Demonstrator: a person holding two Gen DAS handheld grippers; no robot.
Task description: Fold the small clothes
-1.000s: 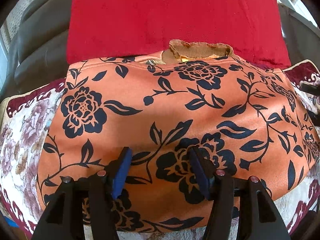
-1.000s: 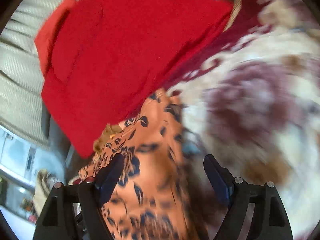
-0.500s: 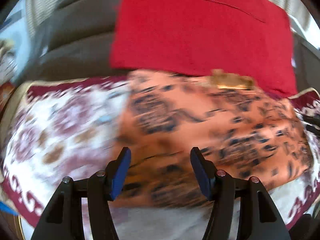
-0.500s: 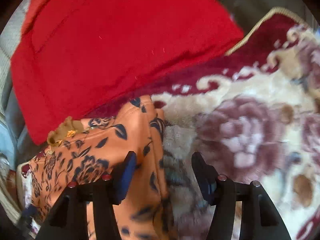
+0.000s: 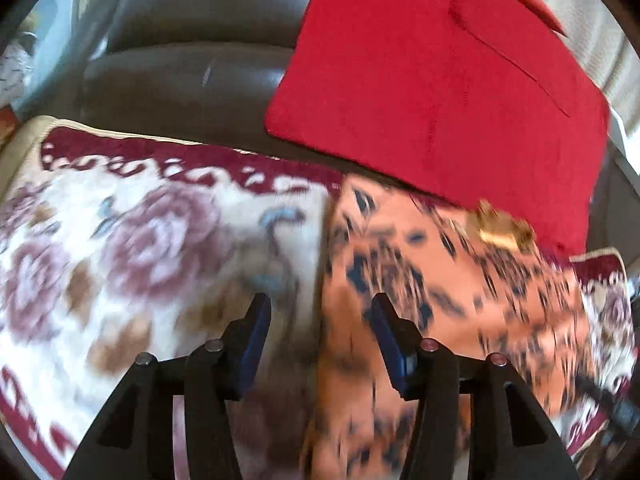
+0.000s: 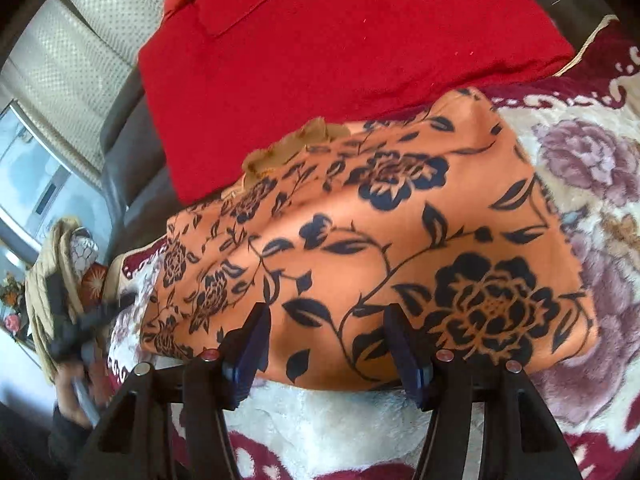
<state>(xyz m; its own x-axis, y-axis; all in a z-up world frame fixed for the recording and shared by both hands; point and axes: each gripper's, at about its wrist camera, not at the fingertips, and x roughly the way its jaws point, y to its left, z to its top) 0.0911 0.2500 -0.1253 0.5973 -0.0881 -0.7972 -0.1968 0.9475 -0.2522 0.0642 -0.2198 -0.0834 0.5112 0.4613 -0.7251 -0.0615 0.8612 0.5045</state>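
Note:
An orange garment with dark blue flowers [image 6: 360, 240] lies flat and folded on a floral blanket [image 6: 592, 168], its tan collar [image 6: 296, 144] toward the red cushion. My right gripper [image 6: 328, 332] hovers open over the garment's near edge, with cloth below the gap and nothing pressed between the pads. In the blurred left wrist view, my left gripper [image 5: 320, 320] hangs over the left edge of the garment [image 5: 460, 288]. Its jaws are closing, with the cloth's edge under the gap and no pad on it. The left gripper [image 6: 80, 328] also shows as a dark blur at the garment's far left.
A red cushion [image 5: 440, 80] leans on a dark leather sofa back [image 5: 180, 68] just behind the garment. The cream and maroon blanket [image 5: 140, 240] spreads left and right of it. A bright window with a pale curtain [image 6: 60, 80] and small ornaments stands beyond the sofa's end.
The left gripper slid from the garment's middle to its left edge and its jaws narrowed. The right gripper swung from the garment's right edge to its near edge and closed partway.

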